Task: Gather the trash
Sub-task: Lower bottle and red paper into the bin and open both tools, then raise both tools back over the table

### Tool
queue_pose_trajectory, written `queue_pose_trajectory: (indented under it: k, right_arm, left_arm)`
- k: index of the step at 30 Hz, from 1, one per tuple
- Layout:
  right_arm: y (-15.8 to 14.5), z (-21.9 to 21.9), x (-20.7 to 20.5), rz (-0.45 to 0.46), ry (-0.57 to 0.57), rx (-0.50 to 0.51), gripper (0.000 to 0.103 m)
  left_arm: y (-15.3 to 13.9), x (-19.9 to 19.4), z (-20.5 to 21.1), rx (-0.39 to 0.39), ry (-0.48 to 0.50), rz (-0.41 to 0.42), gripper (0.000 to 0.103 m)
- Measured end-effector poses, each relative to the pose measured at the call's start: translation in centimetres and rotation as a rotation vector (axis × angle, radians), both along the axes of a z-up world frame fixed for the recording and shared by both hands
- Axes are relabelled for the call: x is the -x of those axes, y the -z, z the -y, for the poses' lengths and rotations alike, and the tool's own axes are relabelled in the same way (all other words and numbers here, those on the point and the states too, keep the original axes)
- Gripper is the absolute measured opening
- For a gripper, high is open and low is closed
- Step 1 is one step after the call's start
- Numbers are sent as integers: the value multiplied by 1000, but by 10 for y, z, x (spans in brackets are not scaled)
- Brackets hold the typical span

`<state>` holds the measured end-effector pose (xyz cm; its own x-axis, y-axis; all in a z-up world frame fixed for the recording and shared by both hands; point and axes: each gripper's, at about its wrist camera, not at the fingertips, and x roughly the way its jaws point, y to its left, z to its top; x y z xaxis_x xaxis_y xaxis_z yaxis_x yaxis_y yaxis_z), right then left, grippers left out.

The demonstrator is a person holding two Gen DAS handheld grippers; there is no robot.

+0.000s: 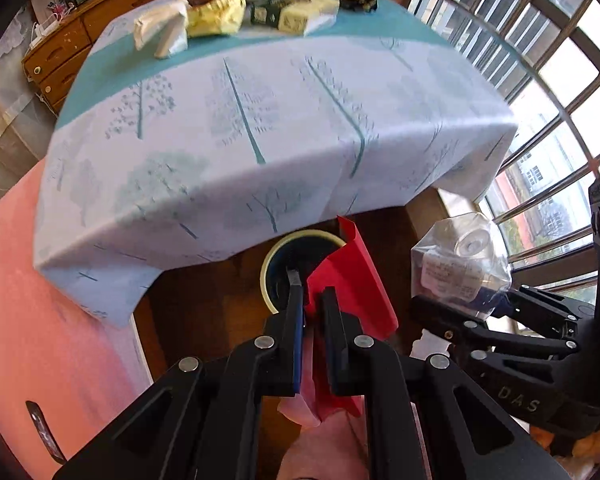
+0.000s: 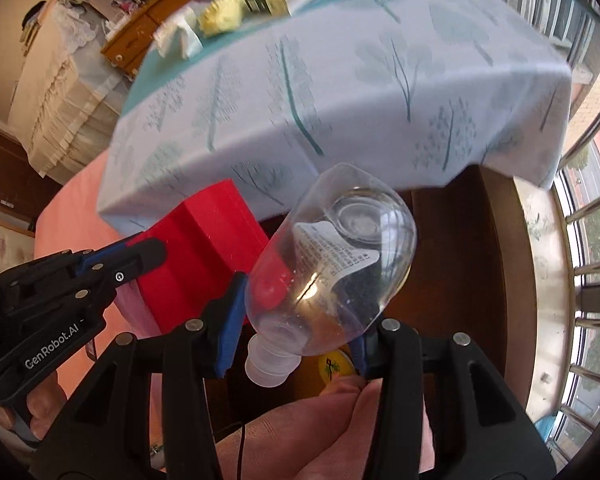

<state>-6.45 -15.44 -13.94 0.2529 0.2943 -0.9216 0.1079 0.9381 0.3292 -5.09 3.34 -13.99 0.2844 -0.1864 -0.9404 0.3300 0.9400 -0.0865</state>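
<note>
My left gripper (image 1: 310,292) is shut on a folded red card (image 1: 352,280) and holds it just above a round bin (image 1: 266,280) with a pale yellow rim and dark inside, on the floor under the table's near edge. My right gripper (image 2: 300,316) is shut on a clear plastic bottle (image 2: 332,264), base pointing away, white cap toward the camera. The bottle also shows in the left wrist view (image 1: 460,264), right of the card. The red card (image 2: 204,256) and left gripper (image 2: 156,252) show in the right wrist view. More trash (image 1: 220,14) lies at the table's far end.
The table (image 1: 260,120) carries a pale tree-print cloth with a teal band. A wooden dresser (image 1: 60,52) stands behind it on the left. A barred bay window (image 1: 540,100) curves along the right. A pink bed (image 1: 40,300) lies at the left.
</note>
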Motion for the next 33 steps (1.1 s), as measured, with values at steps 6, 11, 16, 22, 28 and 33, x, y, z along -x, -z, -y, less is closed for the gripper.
queue_pose_trajectory:
  k: [6, 11, 16, 22, 28, 33]
  right_arm:
    - [114, 20, -3, -71, 33, -35, 42]
    - [215, 34, -19, -78, 34, -31, 42]
    - [299, 38, -34, -82, -28, 7, 42]
    - [368, 35, -49, -98, -96, 31, 42]
    - [386, 35, -49, -97, -88, 56, 61]
    - [379, 37, -51, -81, -51, 81, 62]
  left_arm:
    - [113, -7, 21, -9, -28, -48, 9]
    - [212, -27, 30, -19, -77, -86, 9]
    - [292, -53, 39, -31, -93, -92, 10]
    - [354, -74, 37, -48, -133, -146, 39]
    - [376, -76, 27, -75, -128, -168, 76]
    - [364, -73, 16, -96, -141, -148, 76]
